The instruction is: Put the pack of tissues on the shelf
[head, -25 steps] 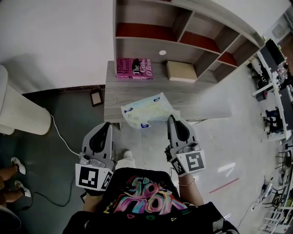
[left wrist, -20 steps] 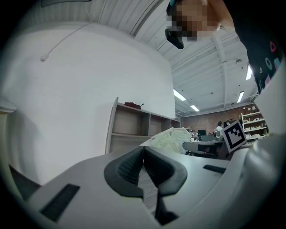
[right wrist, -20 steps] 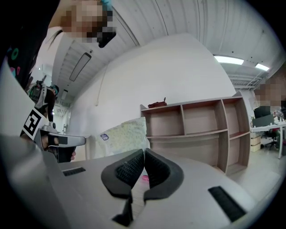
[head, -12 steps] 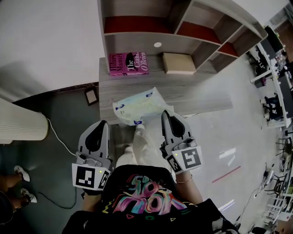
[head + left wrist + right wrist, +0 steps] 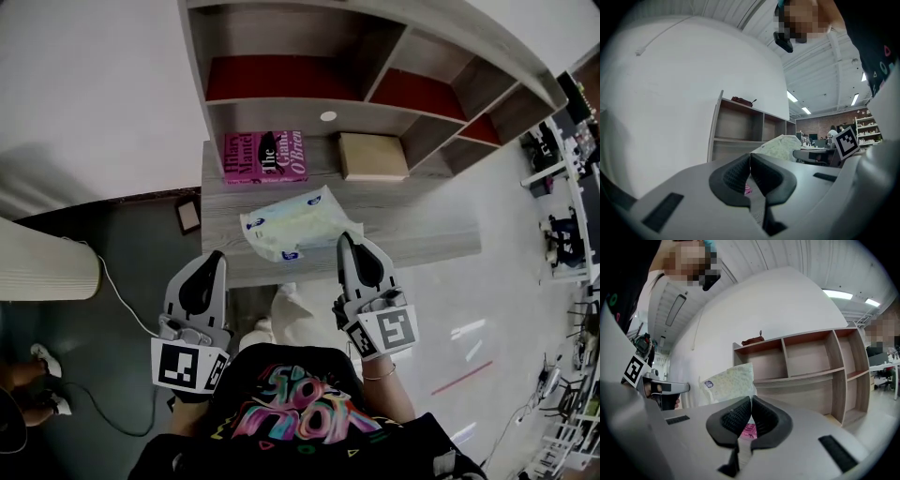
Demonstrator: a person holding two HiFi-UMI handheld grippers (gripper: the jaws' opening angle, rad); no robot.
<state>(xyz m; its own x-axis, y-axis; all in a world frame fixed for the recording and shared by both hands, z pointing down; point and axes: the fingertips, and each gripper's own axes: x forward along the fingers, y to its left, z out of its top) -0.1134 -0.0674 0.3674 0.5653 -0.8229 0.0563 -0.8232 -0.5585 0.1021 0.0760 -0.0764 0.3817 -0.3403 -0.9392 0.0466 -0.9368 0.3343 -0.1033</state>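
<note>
The pack of tissues [image 5: 295, 223], pale green and white with blue marks, hangs over the front of the low wooden ledge [image 5: 412, 220] of the shelf unit [image 5: 281, 112]. My right gripper [image 5: 346, 240] is shut on the pack's right edge. In the right gripper view the pack [image 5: 729, 380] rises up and to the left from the closed right gripper [image 5: 751, 399]. My left gripper [image 5: 217, 255] sits to the pack's left, short of the ledge, shut and holding nothing. The left gripper view shows the left gripper [image 5: 750, 154] with its jaws touching and the pack [image 5: 780, 144] to its right.
A pink book [image 5: 265, 157] and a tan box [image 5: 373, 156] lie at the back of the ledge, under the shelf's open compartments. A white cylinder [image 5: 42, 267], a cable [image 5: 122, 300] and a small frame [image 5: 188, 216] are on the floor to the left.
The shelf has drawn closer and shifted left in the head view. The pack stays in my right gripper and sits a little further over the ledge. Both grippers keep their jaws shut.
</note>
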